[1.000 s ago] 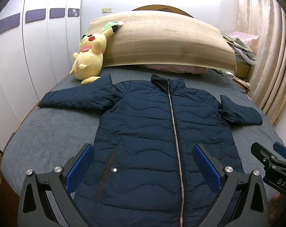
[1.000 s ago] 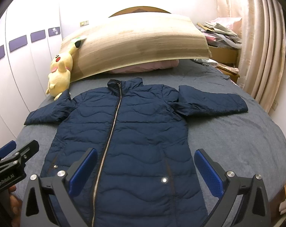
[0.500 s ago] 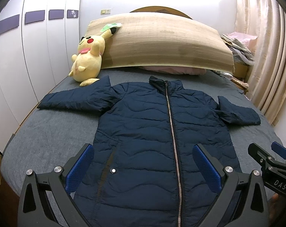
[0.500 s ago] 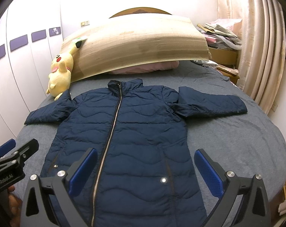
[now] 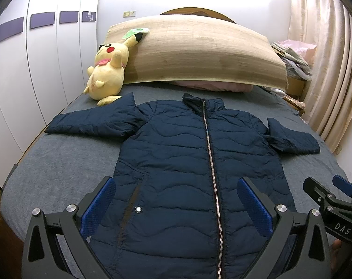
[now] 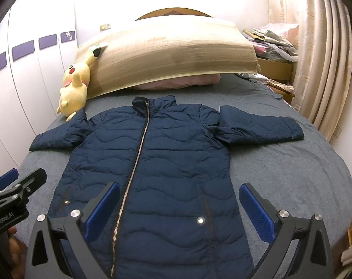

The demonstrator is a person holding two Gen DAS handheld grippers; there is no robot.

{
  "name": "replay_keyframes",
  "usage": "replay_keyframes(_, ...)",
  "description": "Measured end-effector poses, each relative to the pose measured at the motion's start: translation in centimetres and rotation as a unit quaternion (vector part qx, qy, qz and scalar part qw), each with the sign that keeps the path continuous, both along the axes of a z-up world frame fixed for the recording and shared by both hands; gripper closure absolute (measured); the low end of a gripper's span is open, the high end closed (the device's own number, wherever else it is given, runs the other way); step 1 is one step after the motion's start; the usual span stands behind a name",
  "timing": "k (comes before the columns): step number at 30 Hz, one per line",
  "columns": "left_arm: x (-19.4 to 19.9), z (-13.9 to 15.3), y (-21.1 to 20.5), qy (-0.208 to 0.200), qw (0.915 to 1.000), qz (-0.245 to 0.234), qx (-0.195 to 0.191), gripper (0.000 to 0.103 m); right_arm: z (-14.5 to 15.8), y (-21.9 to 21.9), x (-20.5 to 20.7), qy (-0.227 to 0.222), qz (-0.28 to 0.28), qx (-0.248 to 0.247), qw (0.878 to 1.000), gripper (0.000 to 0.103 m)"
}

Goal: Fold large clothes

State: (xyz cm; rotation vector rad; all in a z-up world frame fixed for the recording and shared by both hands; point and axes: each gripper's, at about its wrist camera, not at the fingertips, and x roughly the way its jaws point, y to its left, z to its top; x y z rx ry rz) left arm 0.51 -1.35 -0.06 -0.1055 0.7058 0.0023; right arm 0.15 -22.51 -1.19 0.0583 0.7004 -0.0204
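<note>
A navy quilted jacket [image 5: 187,160] [image 6: 157,167] lies flat and zipped on the grey bed [image 5: 59,162], collar toward the headboard, both sleeves spread out sideways. My left gripper [image 5: 176,202] hovers open above the jacket's lower hem, nothing between its blue pads. Over the hem on the other side, my right gripper [image 6: 179,205] is open and empty too. Each gripper shows at the edge of the other's view: the right gripper [image 5: 334,197] at the right edge, the left gripper [image 6: 17,183] at the left edge, with part of a hand below it.
A yellow plush toy [image 5: 108,69] leans at the head of the bed by the jacket's left sleeve. A large tan cushion [image 5: 199,51] and a pink pillow [image 5: 210,86] lie behind the collar. White wardrobe doors [image 5: 36,69] stand left, curtains [image 5: 327,69] and piled clutter [image 6: 273,41] right.
Both grippers have drifted slightly, so the jacket sits a little more centred in the left wrist view. The jacket has not moved and both grippers stay open.
</note>
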Motion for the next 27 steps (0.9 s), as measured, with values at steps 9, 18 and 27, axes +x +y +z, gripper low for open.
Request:
replay_keyframes(9, 0.05, 0.02, 0.09, 0.0, 1.0, 0.0, -0.003, 0.0, -0.05, 0.11, 0.01, 0.002, 0.001, -0.002, 1.0, 0.0)
replay_keyframes(18, -0.02, 0.03, 0.06, -0.002, 1.0, 0.0, -0.003, 0.0, -0.16, 0.16, 0.0, 0.003, 0.002, -0.006, 1.0, 0.0)
replay_keyframes(27, -0.05, 0.07, 0.11, -0.003, 1.0, -0.001, -0.004, 0.0, -0.13, 0.29, -0.01, 0.003, 0.002, -0.007, 1.0, 0.0)
